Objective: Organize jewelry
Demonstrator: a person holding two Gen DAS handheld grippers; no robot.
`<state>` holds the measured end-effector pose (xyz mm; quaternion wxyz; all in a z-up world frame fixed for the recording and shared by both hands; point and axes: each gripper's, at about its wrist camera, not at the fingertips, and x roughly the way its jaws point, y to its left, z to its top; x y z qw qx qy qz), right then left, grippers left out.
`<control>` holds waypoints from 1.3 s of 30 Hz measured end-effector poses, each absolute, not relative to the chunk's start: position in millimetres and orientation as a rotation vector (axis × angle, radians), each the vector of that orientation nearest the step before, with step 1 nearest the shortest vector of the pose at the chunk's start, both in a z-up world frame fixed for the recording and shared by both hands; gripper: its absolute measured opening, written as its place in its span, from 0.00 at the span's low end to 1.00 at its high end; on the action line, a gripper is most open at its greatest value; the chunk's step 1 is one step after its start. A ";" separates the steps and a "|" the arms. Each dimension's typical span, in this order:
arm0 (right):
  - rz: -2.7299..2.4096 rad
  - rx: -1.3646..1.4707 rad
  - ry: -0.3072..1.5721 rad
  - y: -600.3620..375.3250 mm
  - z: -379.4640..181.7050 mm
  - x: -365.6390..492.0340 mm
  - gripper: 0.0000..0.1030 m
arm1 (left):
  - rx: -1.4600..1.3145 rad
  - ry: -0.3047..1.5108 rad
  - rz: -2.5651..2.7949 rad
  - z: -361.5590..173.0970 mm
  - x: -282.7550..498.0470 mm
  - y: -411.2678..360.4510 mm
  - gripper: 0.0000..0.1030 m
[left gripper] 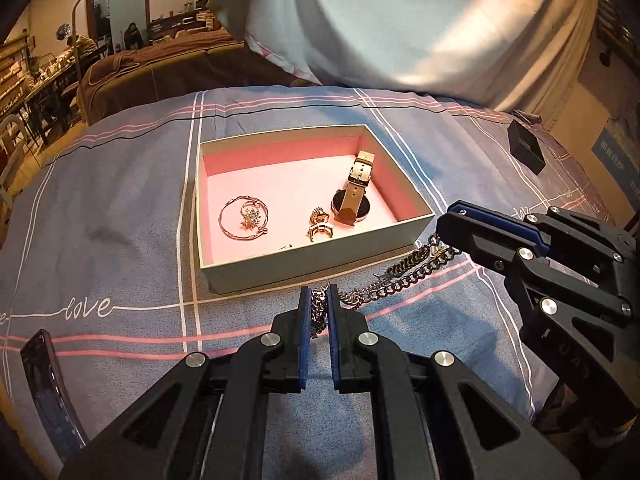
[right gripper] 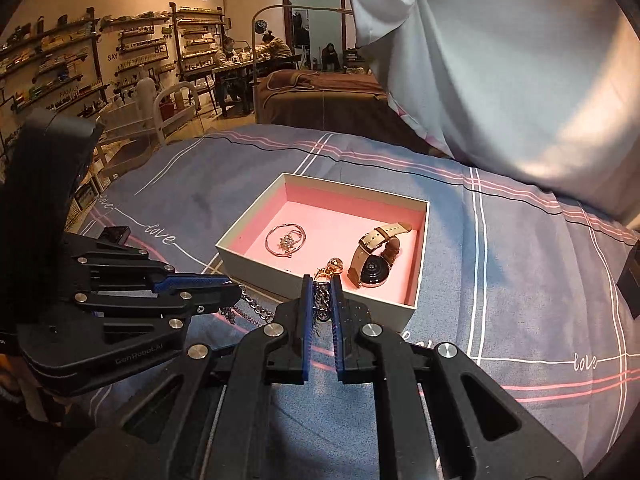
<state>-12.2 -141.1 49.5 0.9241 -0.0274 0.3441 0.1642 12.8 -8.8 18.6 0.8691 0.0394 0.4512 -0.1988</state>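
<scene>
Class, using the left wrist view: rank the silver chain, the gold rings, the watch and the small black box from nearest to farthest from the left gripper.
1. Silver chain: gripped between the left gripper fingers.
2. Gold rings: inside the pink box, near its front wall.
3. Watch: deeper in the box, right side.
4. Small black box: far right on the bedspread.

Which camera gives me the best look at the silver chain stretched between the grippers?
Left wrist view: the silver link chain runs from the left gripper to the right gripper beside the pink-lined box. Right wrist view shows only short pieces, with the middle hidden behind its own fingers.
</scene>
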 end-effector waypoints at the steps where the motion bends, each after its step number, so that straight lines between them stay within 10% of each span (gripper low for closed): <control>1: 0.334 -0.055 0.714 -140.8 46.7 -12.0 0.09 | 0.081 0.952 -0.418 16.0 12.7 -7.9 0.08; 25: 0.320 -0.031 0.746 -150.7 37.0 -10.9 0.09 | 0.118 0.988 -0.389 1.1 15.3 -5.5 0.06; 29: 0.271 -0.021 0.802 -162.1 23.0 -9.5 0.10 | 0.203 1.019 -0.437 -22.8 9.7 -26.6 0.30; 34: 0.215 0.018 0.867 -181.7 -2.7 -16.6 0.62 | 0.330 1.019 -0.475 -48.7 15.5 -57.3 0.46; 39: 0.204 0.026 0.896 -193.6 -17.5 -25.7 0.62 | 0.470 0.977 -0.557 -55.8 17.8 -66.3 0.62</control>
